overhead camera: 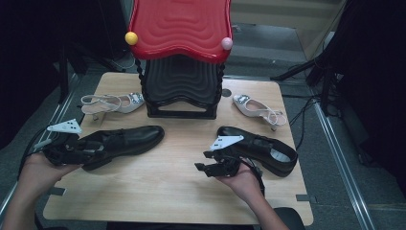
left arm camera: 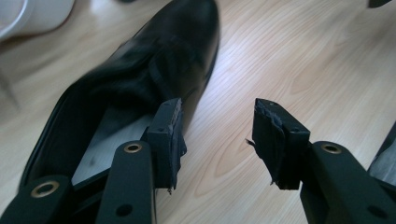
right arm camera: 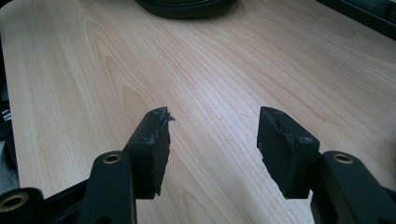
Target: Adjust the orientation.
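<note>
So the black dress shoe [overhead camera: 122, 141] on the left side of the surface [overhead camera: 167, 191] is what's being worked on right now. It lies on its sole, toe aimed toward the middle and the heel end back by the person's left hand [overhead camera: 38, 165], which makes sense since the open heel is the easiest bit to grab. The left hand-held gripper [left arm camera: 217, 140] sits right at that heel: its jaws stand apart, one pad at the edge of the shoe's opening and the other over bare wood, so nothing is pinched between them. The picture from it is a bit blurry, so I can't say whether that pad actually touches the leather. The matching black shoe [overhead camera: 261, 148] sits over on the right, toe pointing toward the back left, just beside the right hand-held gripper [overhead camera: 206, 167]. That one has its jaws spread too and just looks across empty wood, holding nothing. My guess is it's waiting its turn. Further back, a pair of pale strappy heels is split up, one [overhead camera: 112, 103] at the left and one [overhead camera: 256, 108] at the right of a tiered shoe rack [overhead camera: 182, 57] with a red top shelf. Looks like the whole lot is meant to end up on that rack, and no shoe is on it yet as far as I can see.
</note>
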`<action>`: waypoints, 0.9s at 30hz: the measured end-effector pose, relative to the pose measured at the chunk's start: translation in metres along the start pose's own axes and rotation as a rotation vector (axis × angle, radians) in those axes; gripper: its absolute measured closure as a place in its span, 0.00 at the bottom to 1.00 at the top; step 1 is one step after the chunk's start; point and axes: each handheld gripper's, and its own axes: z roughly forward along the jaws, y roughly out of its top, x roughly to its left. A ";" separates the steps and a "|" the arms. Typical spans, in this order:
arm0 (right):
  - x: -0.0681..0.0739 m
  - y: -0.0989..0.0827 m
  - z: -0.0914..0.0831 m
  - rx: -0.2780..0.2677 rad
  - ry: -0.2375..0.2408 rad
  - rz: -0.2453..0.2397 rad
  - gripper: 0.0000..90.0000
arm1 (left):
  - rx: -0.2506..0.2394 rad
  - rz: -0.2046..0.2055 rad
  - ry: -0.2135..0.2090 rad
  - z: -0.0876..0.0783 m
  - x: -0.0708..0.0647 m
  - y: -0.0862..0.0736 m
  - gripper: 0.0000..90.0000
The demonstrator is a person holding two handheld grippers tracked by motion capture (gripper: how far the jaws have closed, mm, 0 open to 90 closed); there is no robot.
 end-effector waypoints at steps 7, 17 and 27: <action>0.001 0.000 0.003 0.014 -0.003 -0.013 0.50 | 0.049 -0.011 -0.010 0.027 0.013 -0.001 0.58; 0.005 -0.003 0.003 0.036 -0.017 -0.028 0.50 | 0.085 0.059 -0.023 0.064 0.012 0.020 0.64; 0.006 -0.009 -0.006 0.007 -0.028 -0.013 0.51 | 0.061 0.005 -0.138 0.063 0.019 0.029 0.89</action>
